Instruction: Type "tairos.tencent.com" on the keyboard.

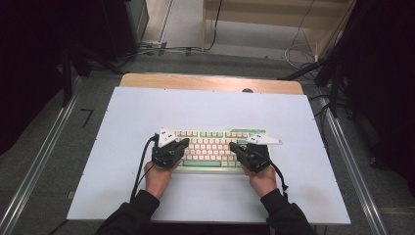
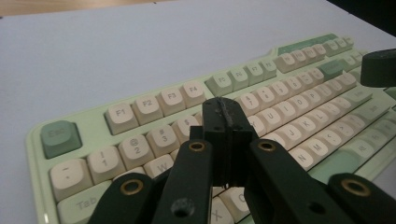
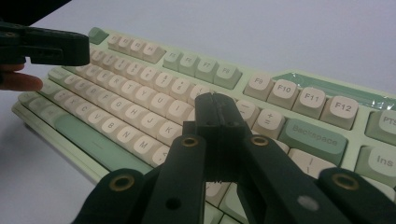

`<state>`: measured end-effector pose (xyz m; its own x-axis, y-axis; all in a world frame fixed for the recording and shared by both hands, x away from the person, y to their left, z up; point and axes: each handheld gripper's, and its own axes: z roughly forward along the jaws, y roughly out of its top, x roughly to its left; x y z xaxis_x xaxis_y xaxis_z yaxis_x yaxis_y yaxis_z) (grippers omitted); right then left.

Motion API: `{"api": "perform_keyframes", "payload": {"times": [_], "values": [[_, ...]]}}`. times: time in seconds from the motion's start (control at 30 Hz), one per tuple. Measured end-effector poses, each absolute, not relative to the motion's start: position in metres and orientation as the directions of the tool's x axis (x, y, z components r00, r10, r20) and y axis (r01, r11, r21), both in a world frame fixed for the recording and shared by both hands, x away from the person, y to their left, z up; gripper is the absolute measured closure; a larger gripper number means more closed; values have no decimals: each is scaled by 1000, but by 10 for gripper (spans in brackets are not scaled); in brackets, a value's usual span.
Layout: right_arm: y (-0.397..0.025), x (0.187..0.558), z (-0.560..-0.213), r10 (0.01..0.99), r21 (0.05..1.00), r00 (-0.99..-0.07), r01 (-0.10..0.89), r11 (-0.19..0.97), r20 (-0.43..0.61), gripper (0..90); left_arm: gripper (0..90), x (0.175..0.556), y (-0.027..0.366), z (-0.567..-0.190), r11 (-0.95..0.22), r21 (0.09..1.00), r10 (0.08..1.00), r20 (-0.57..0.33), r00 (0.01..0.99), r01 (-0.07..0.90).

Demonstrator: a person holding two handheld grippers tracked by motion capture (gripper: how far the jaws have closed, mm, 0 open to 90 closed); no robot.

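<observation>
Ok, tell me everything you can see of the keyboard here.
The keyboard is a mechanical type with a pale green case, cream keycaps and darker green caps for Esc, Backspace and the space bar. It looks plastic. It lies flat on the white table, near its middle, long side toward the person. The left gripper and right gripper, jaws closed, are poised over the keys; whether they touch them is unclear.
</observation>
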<state>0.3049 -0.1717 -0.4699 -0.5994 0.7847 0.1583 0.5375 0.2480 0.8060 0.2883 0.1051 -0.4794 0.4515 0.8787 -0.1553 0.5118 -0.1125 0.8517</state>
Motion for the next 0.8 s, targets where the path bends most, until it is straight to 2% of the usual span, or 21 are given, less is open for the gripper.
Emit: {"api": "perform_keyframes", "payload": {"times": [0.8], "values": [[-159,306,-473,776,797,-612,539,271,150,874,900,304,85,-486,-152,821,858,-168,486,551]]}}
